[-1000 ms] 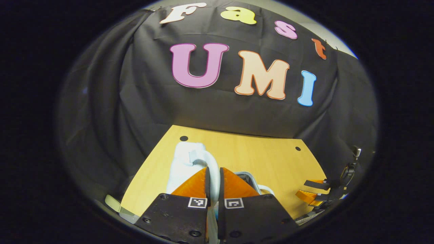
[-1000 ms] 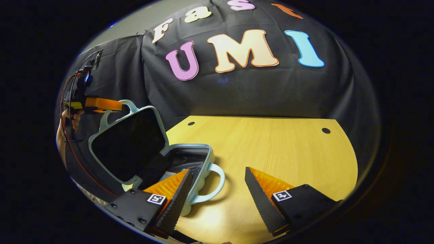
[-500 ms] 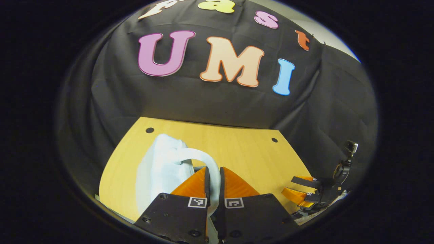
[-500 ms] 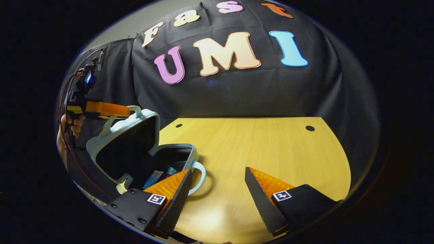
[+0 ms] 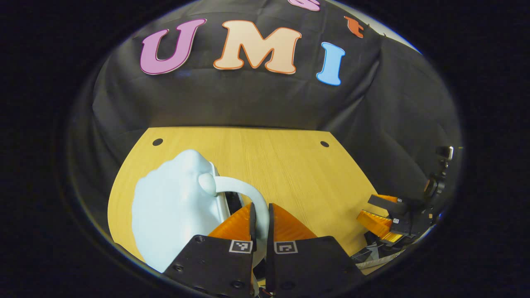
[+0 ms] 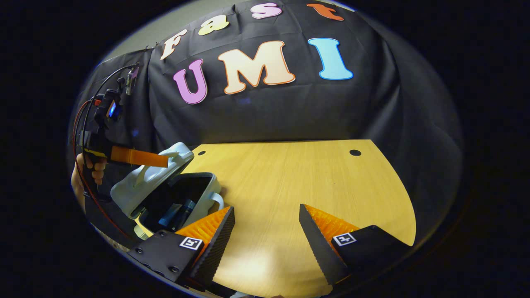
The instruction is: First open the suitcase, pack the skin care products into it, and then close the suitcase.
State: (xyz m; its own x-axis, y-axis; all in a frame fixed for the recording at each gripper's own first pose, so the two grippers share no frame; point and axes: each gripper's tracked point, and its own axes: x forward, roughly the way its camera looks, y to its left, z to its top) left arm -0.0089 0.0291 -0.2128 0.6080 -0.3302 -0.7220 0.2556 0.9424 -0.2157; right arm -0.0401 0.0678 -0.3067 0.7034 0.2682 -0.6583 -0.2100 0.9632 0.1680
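Lid: tilted low over base, hinge at near side; gap faces far side; bottles lie inside
Left gripper: pinched on lid handle; nearer, must press down toward base
Right gripper: wide, holding nothing, beside base above table
Stage: probably closing

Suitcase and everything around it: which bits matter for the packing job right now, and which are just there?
Job:
- suitcase lid, half lowered
- lid handle, clamped in left gripper
- suitcase base
- skin care products inside
- right gripper, open, idle

Just there:
- table
- booth wall
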